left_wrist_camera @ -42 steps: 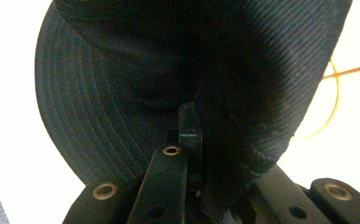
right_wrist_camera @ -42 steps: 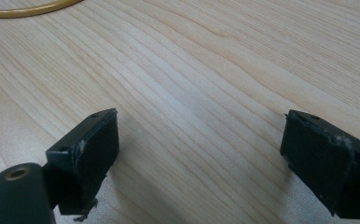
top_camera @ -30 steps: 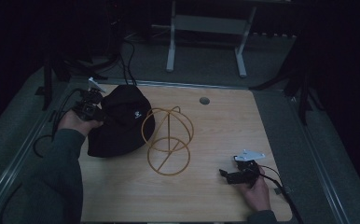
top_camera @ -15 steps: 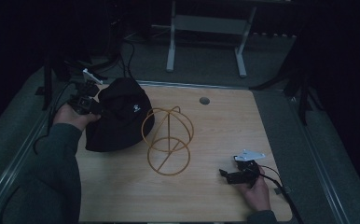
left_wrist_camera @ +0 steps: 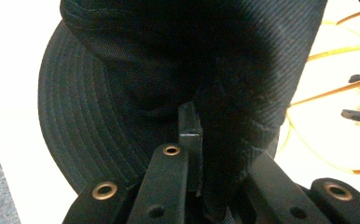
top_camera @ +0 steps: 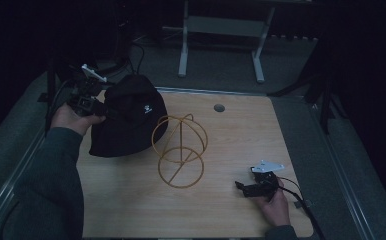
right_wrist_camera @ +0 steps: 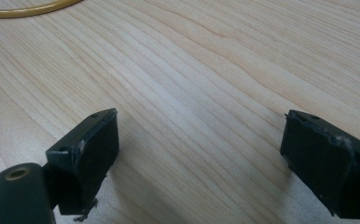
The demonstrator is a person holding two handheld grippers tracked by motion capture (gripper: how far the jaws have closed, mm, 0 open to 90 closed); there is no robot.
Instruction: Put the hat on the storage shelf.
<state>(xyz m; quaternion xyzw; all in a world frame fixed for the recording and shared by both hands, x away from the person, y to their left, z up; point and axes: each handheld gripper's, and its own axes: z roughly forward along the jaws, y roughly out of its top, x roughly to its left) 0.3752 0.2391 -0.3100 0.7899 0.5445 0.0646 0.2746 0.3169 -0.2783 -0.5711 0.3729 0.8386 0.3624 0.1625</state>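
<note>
Left gripper grips a black fabric bucket hat beside a yellow wire-frame stand on a light wooden table.

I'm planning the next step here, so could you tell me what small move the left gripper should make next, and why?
Probably carry the black hat rightward toward the gold wire stand. The left gripper is shut on the hat's fabric with the hat partly raised, the stand sits bare beside it, and the right gripper rests open on the table.

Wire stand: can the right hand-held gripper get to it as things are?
Probably yes. The right hand-held gripper sits open on bare table, with nothing between it and the wire stand. The hat, clamped in the left hand-held gripper, lies on the stand's far side.
</note>
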